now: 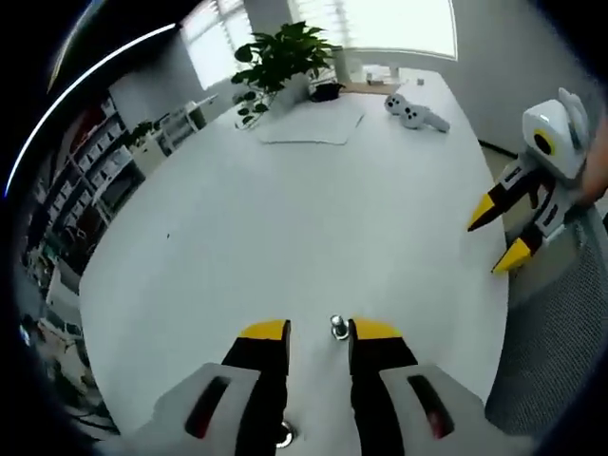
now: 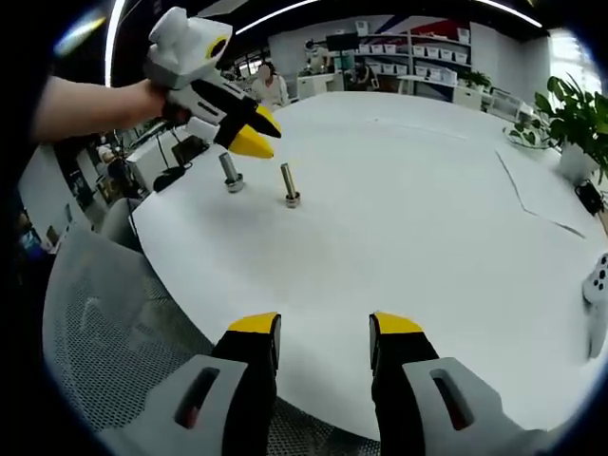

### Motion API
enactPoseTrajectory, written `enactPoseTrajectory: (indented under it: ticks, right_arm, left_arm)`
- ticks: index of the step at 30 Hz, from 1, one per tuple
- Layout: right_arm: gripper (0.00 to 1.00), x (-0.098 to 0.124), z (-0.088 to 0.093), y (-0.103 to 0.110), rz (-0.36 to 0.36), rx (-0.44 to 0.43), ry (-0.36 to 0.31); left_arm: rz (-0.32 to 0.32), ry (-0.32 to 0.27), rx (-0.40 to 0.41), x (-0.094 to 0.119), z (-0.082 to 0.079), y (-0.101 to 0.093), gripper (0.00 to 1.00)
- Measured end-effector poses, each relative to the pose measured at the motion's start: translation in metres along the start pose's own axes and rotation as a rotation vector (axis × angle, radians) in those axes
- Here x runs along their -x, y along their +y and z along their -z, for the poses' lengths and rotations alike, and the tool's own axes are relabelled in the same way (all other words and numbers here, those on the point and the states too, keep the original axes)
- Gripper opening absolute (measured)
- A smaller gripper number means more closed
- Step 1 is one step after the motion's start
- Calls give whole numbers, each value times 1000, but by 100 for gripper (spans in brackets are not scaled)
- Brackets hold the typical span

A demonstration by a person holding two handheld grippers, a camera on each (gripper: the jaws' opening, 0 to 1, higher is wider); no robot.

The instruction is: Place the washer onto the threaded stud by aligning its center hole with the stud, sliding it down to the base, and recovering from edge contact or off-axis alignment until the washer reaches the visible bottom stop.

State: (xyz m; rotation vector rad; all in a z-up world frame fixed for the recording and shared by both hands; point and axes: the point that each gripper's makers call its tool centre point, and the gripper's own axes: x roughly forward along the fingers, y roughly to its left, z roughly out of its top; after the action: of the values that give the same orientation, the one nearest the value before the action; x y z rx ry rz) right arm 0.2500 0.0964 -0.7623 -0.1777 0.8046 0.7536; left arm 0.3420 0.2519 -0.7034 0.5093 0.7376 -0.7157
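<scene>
Two studs stand on the table; both tongs gape apart, holding nothing.

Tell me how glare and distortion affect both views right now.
Left gripper view: bright windows blow out behind the green potted plant, and the round white table bulges. Right gripper view: evenly lit; two upright metal studs stay sharp with soft shadows.

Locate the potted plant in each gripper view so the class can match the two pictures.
Left gripper view: the potted plant stands at the top centre, at the far end of the white table.
Right gripper view: the potted plant sits at the right edge, upper half.
Shared landmark: the white controller lying on the table near the plant.
</scene>
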Motion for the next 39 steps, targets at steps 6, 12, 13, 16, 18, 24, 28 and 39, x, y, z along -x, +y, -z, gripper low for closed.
enactPoseTrajectory:
  ticks: [6,12,13,16,18,24,28,39]
  right_arm:
    - [40,0,0,1,-7,3,1]
    - [40,-1,3,4,-16,14,16]
    - [40,-1,3,4,-17,14,17]
    - [40,-1,4,4,-18,16,20]
    - [40,-1,3,4,-17,16,16]
    - [40,-1,3,4,-16,14,15]
    - [40,0,2,4,-17,15,9]
    - [40,-1,1,10,-42,21,6]
  left_arm:
    - [-56,-92,108,27,4,-7,21]
    - [-118,-123,196,48,25,-9,22]
    - [-121,-128,215,52,30,-10,22]
    - [-149,-143,252,64,40,-9,22]
    - [-166,-160,289,73,46,-9,22]
    - [-214,-183,360,93,64,-14,22]
    - [-236,-192,383,102,73,-19,22]
    - [-334,-221,493,120,97,-24,22]
